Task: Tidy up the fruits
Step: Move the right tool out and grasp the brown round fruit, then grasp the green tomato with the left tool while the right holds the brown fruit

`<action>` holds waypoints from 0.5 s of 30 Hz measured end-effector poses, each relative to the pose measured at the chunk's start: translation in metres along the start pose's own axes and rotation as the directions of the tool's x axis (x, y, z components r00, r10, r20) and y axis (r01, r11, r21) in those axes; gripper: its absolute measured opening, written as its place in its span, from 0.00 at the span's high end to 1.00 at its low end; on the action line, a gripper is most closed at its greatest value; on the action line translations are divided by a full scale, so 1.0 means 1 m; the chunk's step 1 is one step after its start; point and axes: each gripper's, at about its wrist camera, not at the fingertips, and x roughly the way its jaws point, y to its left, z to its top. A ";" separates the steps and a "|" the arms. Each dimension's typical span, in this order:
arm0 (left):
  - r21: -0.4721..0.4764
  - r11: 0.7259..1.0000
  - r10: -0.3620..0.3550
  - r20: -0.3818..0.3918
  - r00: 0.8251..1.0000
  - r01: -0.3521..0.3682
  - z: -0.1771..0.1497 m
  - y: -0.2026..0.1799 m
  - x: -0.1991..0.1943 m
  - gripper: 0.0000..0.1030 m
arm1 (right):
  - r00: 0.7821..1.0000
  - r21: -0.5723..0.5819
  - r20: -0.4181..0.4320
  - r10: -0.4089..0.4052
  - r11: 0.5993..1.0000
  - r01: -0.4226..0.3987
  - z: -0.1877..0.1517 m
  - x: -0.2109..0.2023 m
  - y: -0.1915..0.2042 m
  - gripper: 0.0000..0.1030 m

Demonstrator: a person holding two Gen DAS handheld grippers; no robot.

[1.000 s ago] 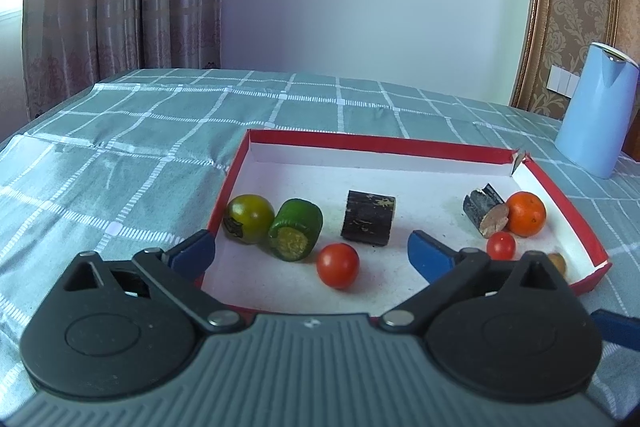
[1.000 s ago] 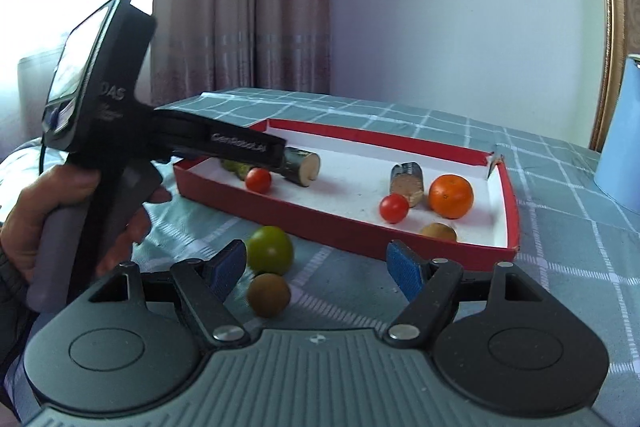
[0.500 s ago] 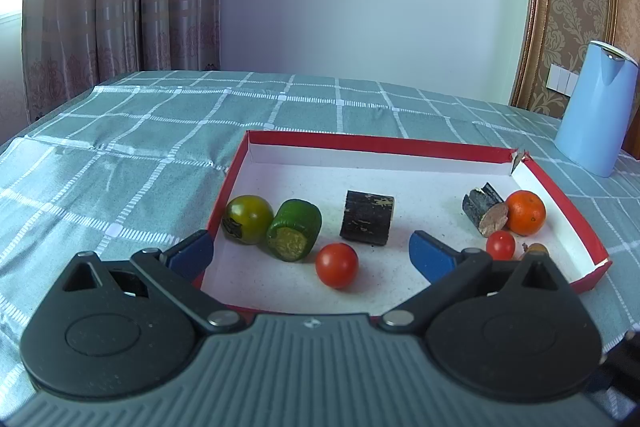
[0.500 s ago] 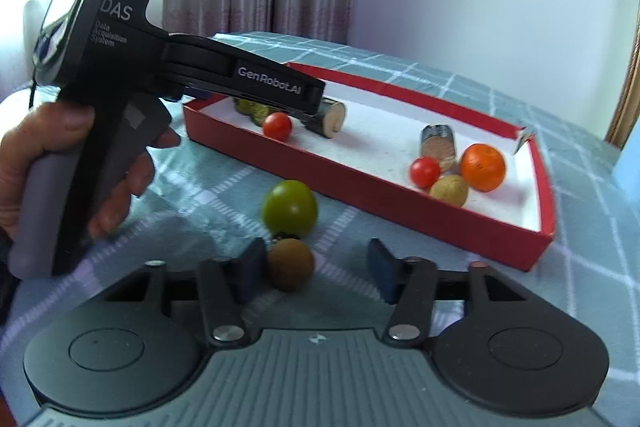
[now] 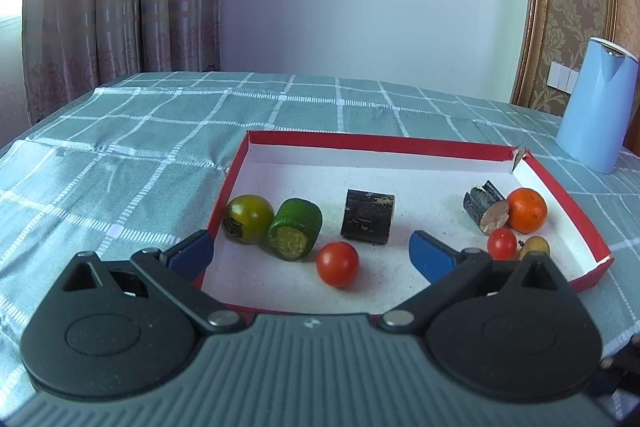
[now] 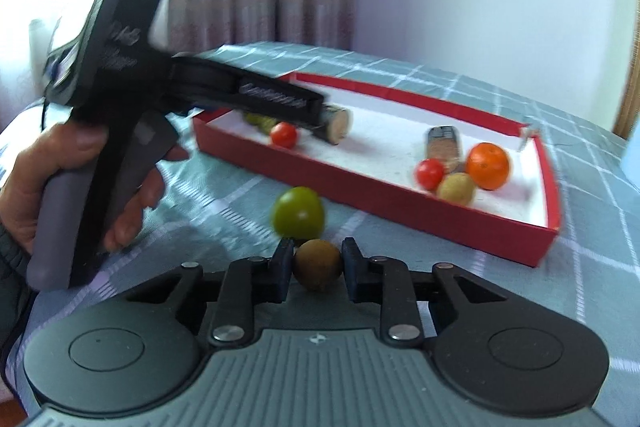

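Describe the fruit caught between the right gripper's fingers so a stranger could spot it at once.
Find the red tray on the checked tablecloth. In front of its near wall, outside, lie two fruits. The right gripper pinches the small brown fruit, duller and nearer than the green fruit.

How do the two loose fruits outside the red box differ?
The round brown fruit is smaller and sits between the right tool's closed-in fingers. The round green fruit is larger, glossier and untouched, nearer the red cardboard box. Both lie on the checked tablecloth, outside the box.
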 end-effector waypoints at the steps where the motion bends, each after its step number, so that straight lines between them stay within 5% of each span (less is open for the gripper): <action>1: 0.000 1.000 0.000 0.000 1.000 0.000 0.000 0.000 0.000 0.00 | 1.000 0.002 -0.002 -0.028 1.000 0.028 0.000 0.000 -0.003 0.75; 9: 0.003 1.000 0.002 0.005 1.000 -0.002 0.000 0.000 -0.001 0.00 | 0.983 0.137 -0.067 -0.172 0.974 0.180 0.005 0.011 -0.039 0.75; 15: 0.017 1.000 0.014 0.012 1.000 -0.014 -0.004 -0.003 -0.007 0.00 | 0.980 0.122 -0.060 -0.192 0.973 0.198 0.002 0.012 -0.039 0.75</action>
